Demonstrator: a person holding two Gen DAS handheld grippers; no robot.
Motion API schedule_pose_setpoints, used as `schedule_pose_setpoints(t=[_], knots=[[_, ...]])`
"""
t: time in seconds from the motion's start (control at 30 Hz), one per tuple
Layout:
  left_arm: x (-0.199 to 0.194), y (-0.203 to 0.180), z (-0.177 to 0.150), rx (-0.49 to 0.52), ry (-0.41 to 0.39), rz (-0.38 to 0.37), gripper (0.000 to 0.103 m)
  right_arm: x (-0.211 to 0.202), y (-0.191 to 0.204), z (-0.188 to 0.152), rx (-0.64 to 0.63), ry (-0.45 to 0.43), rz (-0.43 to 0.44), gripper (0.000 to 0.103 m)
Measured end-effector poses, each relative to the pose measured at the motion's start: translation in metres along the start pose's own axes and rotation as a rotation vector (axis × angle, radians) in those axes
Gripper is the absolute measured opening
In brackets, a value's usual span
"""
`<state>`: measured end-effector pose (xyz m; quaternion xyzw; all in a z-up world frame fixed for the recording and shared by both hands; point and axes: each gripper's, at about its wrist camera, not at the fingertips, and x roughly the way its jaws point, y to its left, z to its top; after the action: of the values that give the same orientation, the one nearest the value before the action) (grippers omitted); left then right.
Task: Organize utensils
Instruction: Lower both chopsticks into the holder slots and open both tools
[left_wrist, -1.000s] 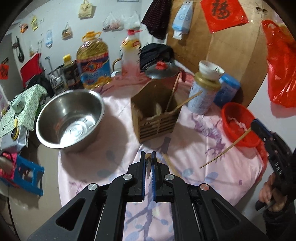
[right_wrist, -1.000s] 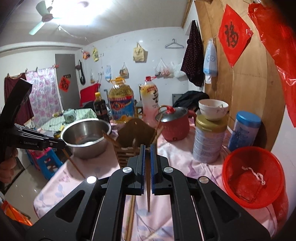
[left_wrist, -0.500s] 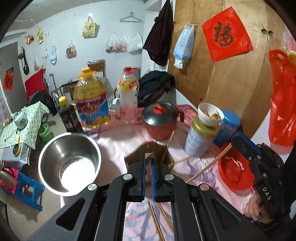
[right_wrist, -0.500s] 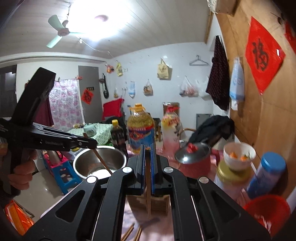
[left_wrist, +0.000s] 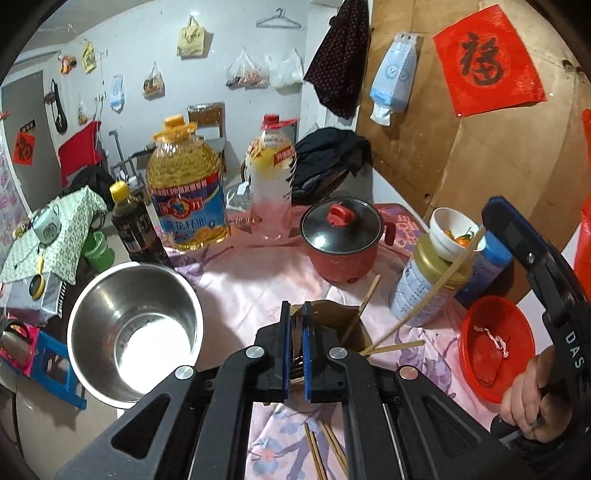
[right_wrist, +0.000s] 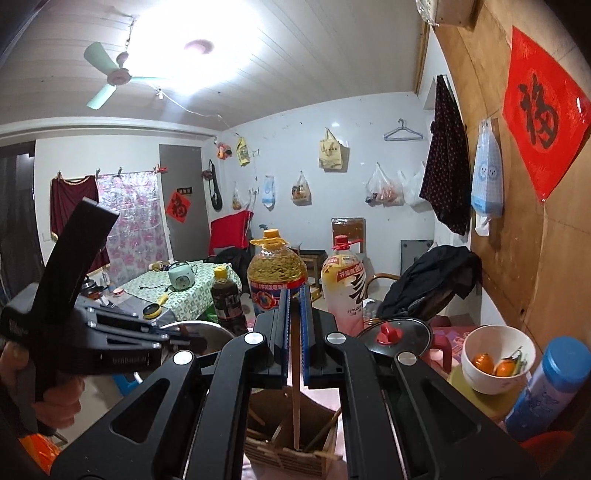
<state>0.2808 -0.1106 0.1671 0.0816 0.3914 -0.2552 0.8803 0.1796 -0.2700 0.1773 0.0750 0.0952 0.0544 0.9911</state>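
Note:
My left gripper (left_wrist: 294, 321) is shut on a thin utensil, apparently a chopstick (left_wrist: 295, 332), right above the brown wooden utensil holder (left_wrist: 347, 325). My right gripper (right_wrist: 294, 306) is shut on a wooden chopstick (right_wrist: 295, 398) that hangs down with its tip inside the holder (right_wrist: 291, 454). In the left wrist view the right gripper (left_wrist: 491, 218) holds that chopstick (left_wrist: 432, 291) slanting toward the holder. Other chopsticks (left_wrist: 369, 295) stand in the holder. Loose chopsticks (left_wrist: 325, 454) lie on the pink cloth below my left gripper.
A steel bowl (left_wrist: 133, 332) stands left of the holder. A red pot (left_wrist: 341, 240), a tin with a white bowl (left_wrist: 454, 232), a blue-lidded jar (right_wrist: 546, 387) and a red basin (left_wrist: 495, 347) sit behind and right. Oil bottles (left_wrist: 186, 192) line the back.
Both grippers rose and moved over the holder. The right gripper's chopstick went from hanging in front of the holder to having its tip down inside it.

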Motion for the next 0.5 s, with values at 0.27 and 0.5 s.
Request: schedule_pose_setpoints(t=[0.27,0.5], knots=[[0.039,0.019,-0.007,-0.049,0.068,-0.001,0.016,0.044,-0.003,-0.038,0.037,0.127,0.009,0.011],[0.024,0.043,-0.009,-0.104,0.028,0.034,0.047,0.028,0.002,-0.03,0.028,0.097,-0.018,0.02]])
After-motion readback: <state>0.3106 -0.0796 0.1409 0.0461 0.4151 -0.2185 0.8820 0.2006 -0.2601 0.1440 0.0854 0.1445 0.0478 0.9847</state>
